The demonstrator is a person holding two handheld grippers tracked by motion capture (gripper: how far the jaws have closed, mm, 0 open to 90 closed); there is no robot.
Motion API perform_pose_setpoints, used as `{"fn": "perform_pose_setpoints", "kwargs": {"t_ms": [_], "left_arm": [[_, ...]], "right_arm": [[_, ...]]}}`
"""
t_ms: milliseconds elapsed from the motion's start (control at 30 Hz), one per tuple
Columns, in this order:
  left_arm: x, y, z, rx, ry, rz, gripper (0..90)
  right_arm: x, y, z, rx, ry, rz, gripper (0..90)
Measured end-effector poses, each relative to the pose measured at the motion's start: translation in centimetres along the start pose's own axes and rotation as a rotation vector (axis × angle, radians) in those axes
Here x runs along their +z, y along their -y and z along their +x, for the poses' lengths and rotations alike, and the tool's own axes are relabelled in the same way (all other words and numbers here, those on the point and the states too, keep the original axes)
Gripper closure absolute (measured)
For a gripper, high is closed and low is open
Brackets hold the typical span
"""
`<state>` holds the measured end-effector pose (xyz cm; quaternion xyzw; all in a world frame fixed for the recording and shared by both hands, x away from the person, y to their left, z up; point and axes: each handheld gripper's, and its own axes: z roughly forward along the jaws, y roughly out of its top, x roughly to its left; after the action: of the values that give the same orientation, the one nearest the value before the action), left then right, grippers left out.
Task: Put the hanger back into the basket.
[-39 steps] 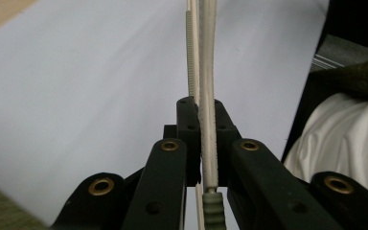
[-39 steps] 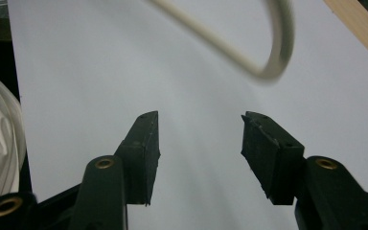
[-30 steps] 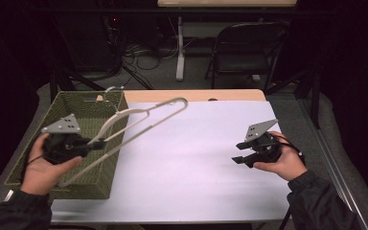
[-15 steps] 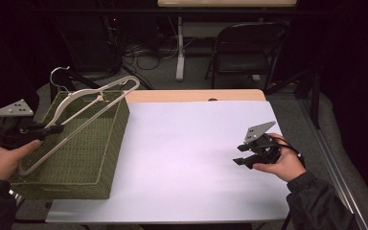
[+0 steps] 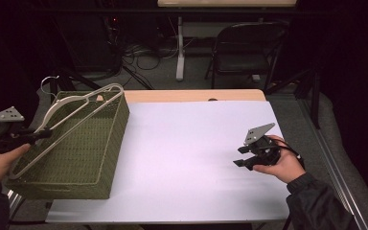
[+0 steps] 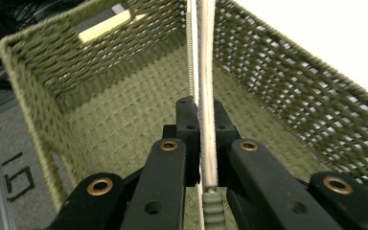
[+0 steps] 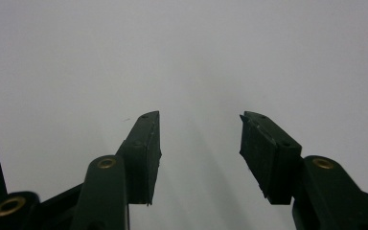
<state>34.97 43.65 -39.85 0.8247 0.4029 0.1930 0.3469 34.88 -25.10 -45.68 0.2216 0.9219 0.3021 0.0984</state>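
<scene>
Left gripper (image 5: 40,134): held beyond the left edge of the bench, jaws clamped on the hanger; in the left gripper view (image 6: 200,143) both black pads press flat against the pale bar from either side.
Hanger (image 5: 72,120): cream-coloured, held aslant above the basket, metal hook at the far upper end past the basket's far rim, lower end toward the left hand; in the left gripper view (image 6: 206,57) seen edge-on, running straight up from the jaws over the basket's inside.
Basket (image 5: 110,143): green woven, rectangular, at the left end of the bench, its left side past the bench edge; woven floor and walls (image 6: 124,115) below the gripped bar.
Right gripper (image 5: 242,155): low over the right part of the bench, well apart from basket and hanger, jaws apart with nothing between; same in the right gripper view (image 7: 200,143), bare white surface in the gap.
Bench (image 5: 196,158): white cover, wooden strip along the far edge.
Background: dark folding chair (image 5: 242,52) and cables on the floor beyond the bench.
</scene>
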Motion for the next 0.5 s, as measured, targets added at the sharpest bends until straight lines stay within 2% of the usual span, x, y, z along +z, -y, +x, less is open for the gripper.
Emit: {"fn": "perform_pose_setpoints", "kwargs": {"t_ms": [33, 67, 133, 167, 233, 300, 400, 433, 467, 500], "left_arm": [[0.0, 0.2, 0.1, -0.003, 0.002, -0.003, 87.3], [0.1, 0.5, 0.3, -0.007, 0.006, -0.004, 87.3], [0.3, 1.0, 0.5, -0.012, 0.007, -0.004, 87.2], [0.5, 1.2, 0.6, -0.014, 0.002, -0.005, 87.2], [0.7, 1.5, 0.8, -0.023, 0.001, -0.001, 87.3], [1.0, 1.9, 1.0, -0.024, 0.009, 0.007, 87.3], [1.7, 2.6, 1.1, -0.037, 0.011, 0.024, 87.2], [1.9, 2.8, 1.1, -0.041, 0.007, 0.024, 87.3], [2.1, 3.0, 1.2, -0.048, 0.007, 0.024, 87.2], [2.5, 3.2, 1.2, -0.056, 0.01, 0.026, 87.2]], "right_arm": [[0.1, 0.1, 0.0, 0.005, 0.001, -0.012, 48.6], [0.0, 0.1, 0.0, 0.004, 0.002, 0.008, 48.6], [0.2, 0.2, 0.0, 0.009, -0.002, 0.003, 48.7], [0.2, 0.2, 0.0, 0.005, 0.001, 0.017, 48.6], [0.5, 0.3, 0.1, 0.012, 0.001, -0.011, 48.6], [0.4, 0.1, 0.1, 0.007, 0.001, 0.021, 48.6], [0.6, 0.0, 0.1, -0.001, -0.007, 0.017, 48.6], [0.8, 0.1, 0.2, 0.003, -0.001, -0.011, 48.6], [0.6, 0.0, 0.2, -0.001, -0.001, 0.02, 48.6], [0.7, 0.0, 0.2, -0.002, -0.007, 0.019, 48.6]]}}
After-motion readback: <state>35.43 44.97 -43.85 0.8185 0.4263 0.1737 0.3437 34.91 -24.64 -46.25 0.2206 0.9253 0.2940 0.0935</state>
